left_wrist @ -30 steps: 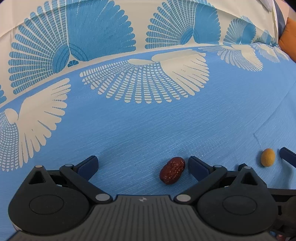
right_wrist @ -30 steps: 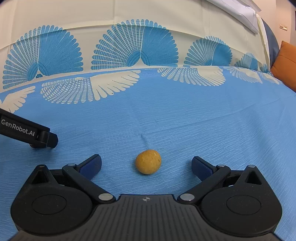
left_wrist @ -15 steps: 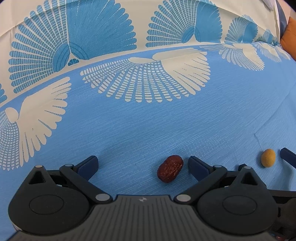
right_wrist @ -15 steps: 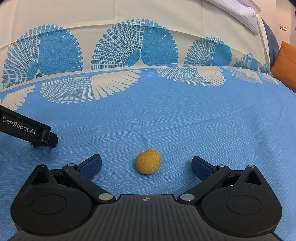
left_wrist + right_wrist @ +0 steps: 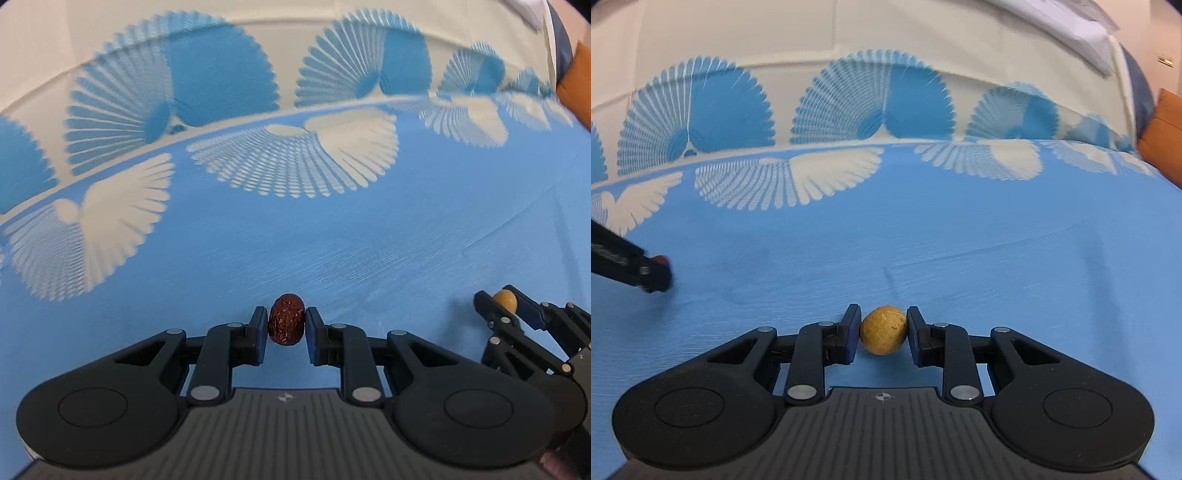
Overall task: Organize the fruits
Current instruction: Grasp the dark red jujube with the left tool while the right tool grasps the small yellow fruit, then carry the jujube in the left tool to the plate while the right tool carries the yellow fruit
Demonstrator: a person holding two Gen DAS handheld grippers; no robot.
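Observation:
My left gripper (image 5: 286,320) is shut on a wrinkled dark red date (image 5: 286,324), held between both pads just above the blue cloth. My right gripper (image 5: 883,328) is shut on a round yellow-brown fruit (image 5: 883,335) the same way. In the left wrist view the right gripper (image 5: 505,300) shows at the right edge with the yellow fruit (image 5: 506,300) in it. In the right wrist view the left gripper (image 5: 659,271) shows at the left edge, blurred, with a bit of red at its tip.
A blue cloth with white and blue fan patterns (image 5: 295,236) covers the whole surface. An orange cushion (image 5: 1163,136) lies at the far right edge. A cream band of the cloth runs along the back.
Both grippers have closed: the left on the date, the right on the yellow fruit. Both views have shifted and blurred, and the grippers appear lifted slightly.

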